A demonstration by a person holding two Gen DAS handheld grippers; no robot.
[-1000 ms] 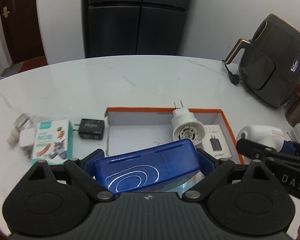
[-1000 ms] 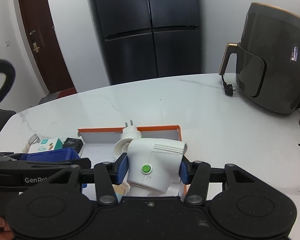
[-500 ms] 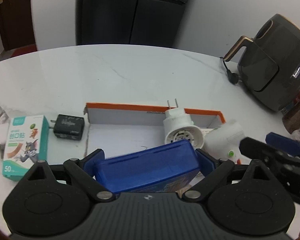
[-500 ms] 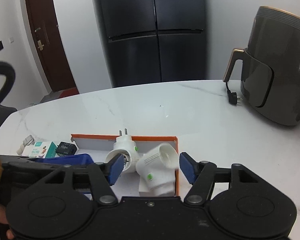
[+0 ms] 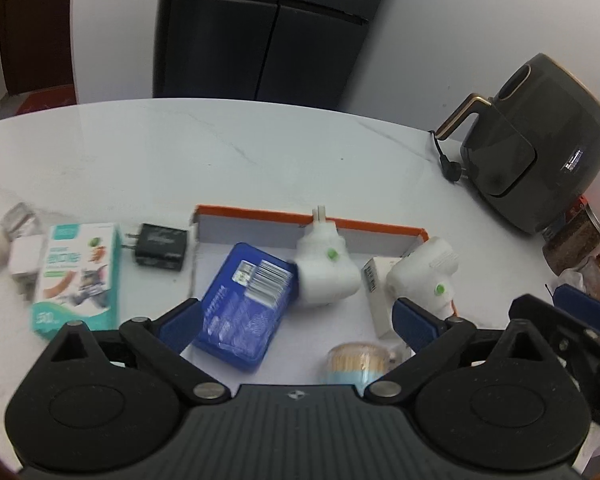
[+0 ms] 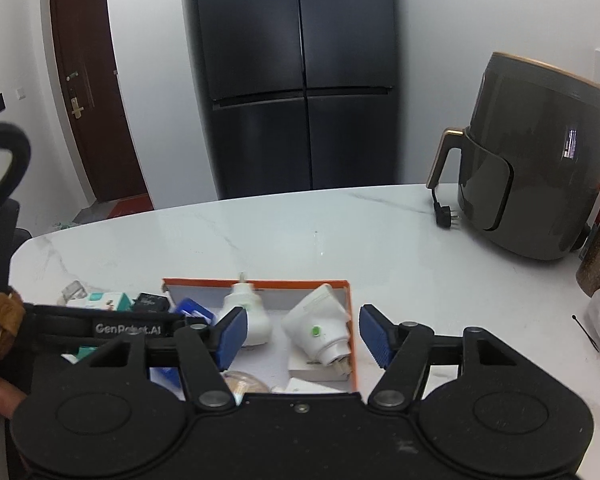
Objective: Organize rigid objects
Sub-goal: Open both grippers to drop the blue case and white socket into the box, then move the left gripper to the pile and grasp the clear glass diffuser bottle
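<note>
Orange-edged box point(image 5: 364, 225) now holds the blue case point(image 5: 246, 304) and two white plugs, and we have just let both go.

Our left gripper point(image 5: 296, 316) has opened wide and our right gripper point(image 6: 300, 334) has opened about halfway; both are empty. The blue case lies at 9 o'clock in the box, the right plug point(image 6: 320, 330) at 3 o'clock. It leans on a small carton and could tip out. We cannot see the box's near edge, and the left view is blurry.

A tall black four-door refrigerator point(image 6: 300, 80) is set against a plain white wall point(image 6: 440, 40), flanked by a dark brown wooden door point(image 6: 96, 100), with a white marble-veined rounded table point(image 6: 300, 232) spread before it under even light.
</note>
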